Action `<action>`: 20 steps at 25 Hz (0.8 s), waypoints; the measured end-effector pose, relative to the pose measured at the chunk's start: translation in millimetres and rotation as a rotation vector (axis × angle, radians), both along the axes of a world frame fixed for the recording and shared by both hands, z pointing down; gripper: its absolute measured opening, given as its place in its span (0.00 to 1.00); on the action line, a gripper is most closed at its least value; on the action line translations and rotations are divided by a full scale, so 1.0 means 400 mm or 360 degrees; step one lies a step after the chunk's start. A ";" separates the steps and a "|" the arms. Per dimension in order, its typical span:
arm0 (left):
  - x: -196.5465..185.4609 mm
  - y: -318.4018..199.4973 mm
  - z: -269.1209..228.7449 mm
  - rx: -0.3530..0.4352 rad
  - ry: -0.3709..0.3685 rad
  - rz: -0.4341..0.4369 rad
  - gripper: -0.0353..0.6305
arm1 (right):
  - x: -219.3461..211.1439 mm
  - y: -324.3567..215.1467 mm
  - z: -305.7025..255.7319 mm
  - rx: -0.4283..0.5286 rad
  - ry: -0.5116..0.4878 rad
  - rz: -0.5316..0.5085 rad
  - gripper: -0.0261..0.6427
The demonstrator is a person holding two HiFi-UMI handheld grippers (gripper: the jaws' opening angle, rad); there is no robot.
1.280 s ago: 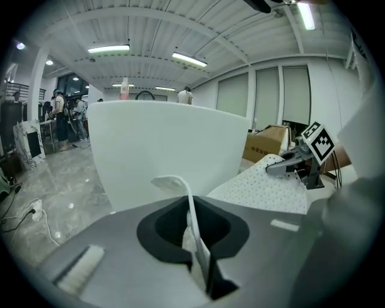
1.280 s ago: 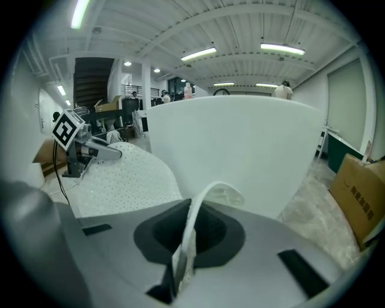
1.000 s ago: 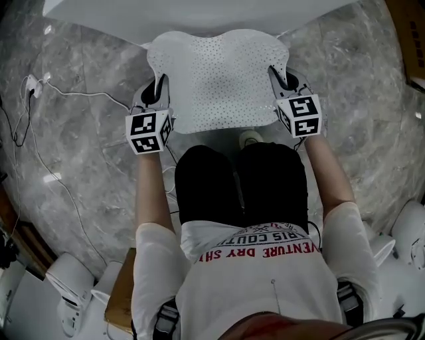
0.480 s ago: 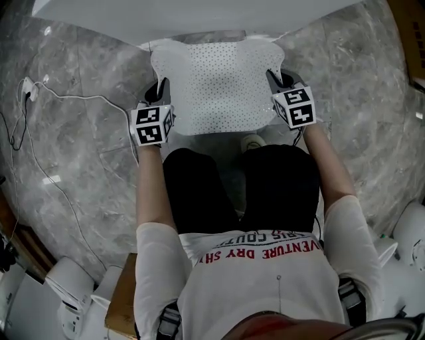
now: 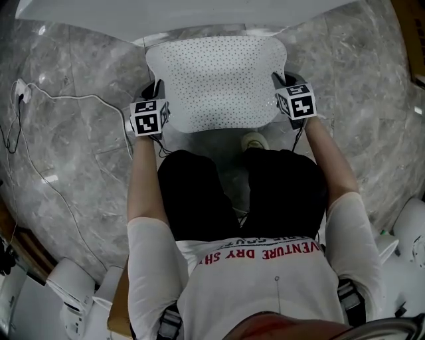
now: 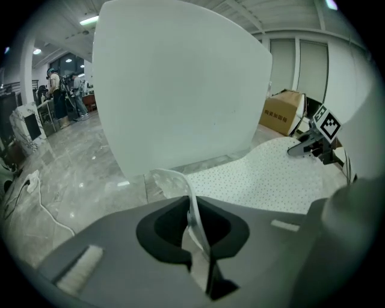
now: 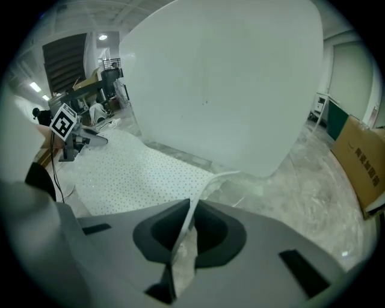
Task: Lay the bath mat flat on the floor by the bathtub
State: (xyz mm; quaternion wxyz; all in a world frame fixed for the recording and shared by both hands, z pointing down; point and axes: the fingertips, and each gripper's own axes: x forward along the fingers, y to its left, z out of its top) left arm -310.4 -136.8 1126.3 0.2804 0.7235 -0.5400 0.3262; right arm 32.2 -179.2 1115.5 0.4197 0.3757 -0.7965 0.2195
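Observation:
The bath mat (image 5: 216,80) is white with small dots and lies spread on the grey marble floor (image 5: 80,153), its far edge against the white bathtub (image 5: 186,13). My left gripper (image 5: 155,93) is shut on the mat's near left edge, my right gripper (image 5: 279,83) on its near right edge. In the left gripper view the mat's edge (image 6: 191,207) runs pinched between the jaws, the mat (image 6: 271,174) stretching right beside the bathtub (image 6: 180,90). In the right gripper view a thin edge of the mat (image 7: 186,228) is clamped, and the mat (image 7: 138,168) spreads to the left.
A white cable (image 5: 53,99) with a plug trails over the floor at the left. The person's legs (image 5: 199,192) and a shoe (image 5: 254,141) are just behind the mat. A cardboard box (image 7: 360,162) stands at the right; white fixtures (image 5: 73,292) stand at the lower corners.
Both grippers have come down with the mat. Its hanging, curved sheet has flattened out onto the floor, with the far edge now at the tub.

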 end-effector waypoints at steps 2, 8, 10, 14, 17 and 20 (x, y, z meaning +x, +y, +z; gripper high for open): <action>-0.016 0.019 0.042 -0.0073 -0.0055 0.0007 0.09 | 0.030 0.007 0.045 -0.0059 0.0035 0.0041 0.06; -0.070 0.072 0.136 -0.0249 -0.0128 -0.0042 0.09 | 0.116 0.029 0.150 -0.0189 0.0173 0.0134 0.06; -0.091 0.083 0.163 -0.0321 -0.0143 -0.0091 0.09 | 0.147 0.029 0.182 -0.0229 0.0231 0.0189 0.06; -0.114 0.102 0.186 -0.0407 -0.0090 -0.0200 0.09 | 0.193 0.044 0.215 -0.0292 0.0281 0.0297 0.06; -0.141 0.106 0.204 -0.0455 -0.0099 -0.0238 0.09 | 0.209 0.053 0.235 -0.0311 0.0292 0.0339 0.06; -0.164 0.109 0.237 -0.0499 -0.0044 -0.0320 0.15 | 0.225 0.067 0.262 -0.0360 0.0309 0.0385 0.09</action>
